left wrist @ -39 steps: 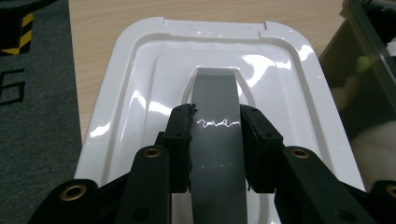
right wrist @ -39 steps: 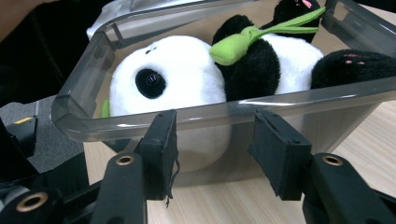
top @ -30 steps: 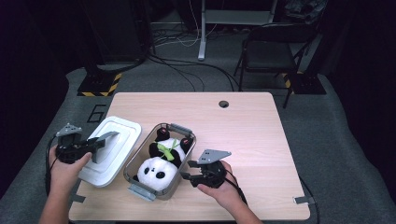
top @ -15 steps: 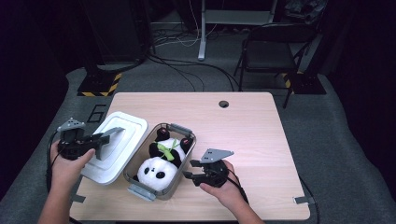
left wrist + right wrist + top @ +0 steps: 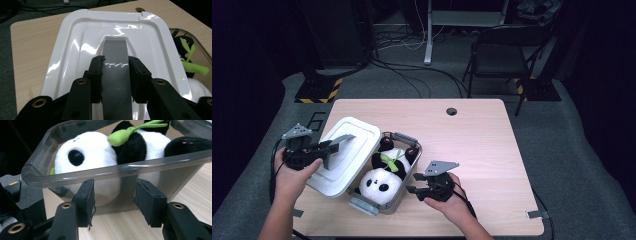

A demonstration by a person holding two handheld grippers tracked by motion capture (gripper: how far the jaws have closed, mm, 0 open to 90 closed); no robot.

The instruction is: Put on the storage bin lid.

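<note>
A clear plastic box (image 5: 411, 172) with grey clasps stands on the wooden table, and a plush panda (image 5: 379, 183) with a green leaf lies inside it. My left gripper (image 5: 332, 146) is shut on the grey handle (image 5: 116, 75) of the white lid (image 5: 362, 145). It holds the lid tilted just left of the box, by its left rim. In the left gripper view, the gripper (image 5: 116, 61) has a jaw on each side of the handle on the lid (image 5: 75, 50). My right gripper (image 5: 115, 188) is open, level with the table, close to the box wall (image 5: 112, 170) beside the panda (image 5: 87, 152).
The table (image 5: 482, 145) has a round cable hole (image 5: 451, 111) near its far edge. A folding chair (image 5: 497, 55) and cables lie on the floor beyond it. The lid's lower corner reaches near the table's front left edge.
My left gripper has lifted the white lid and carried it right, toward the box. The right gripper, box and panda have not moved.
</note>
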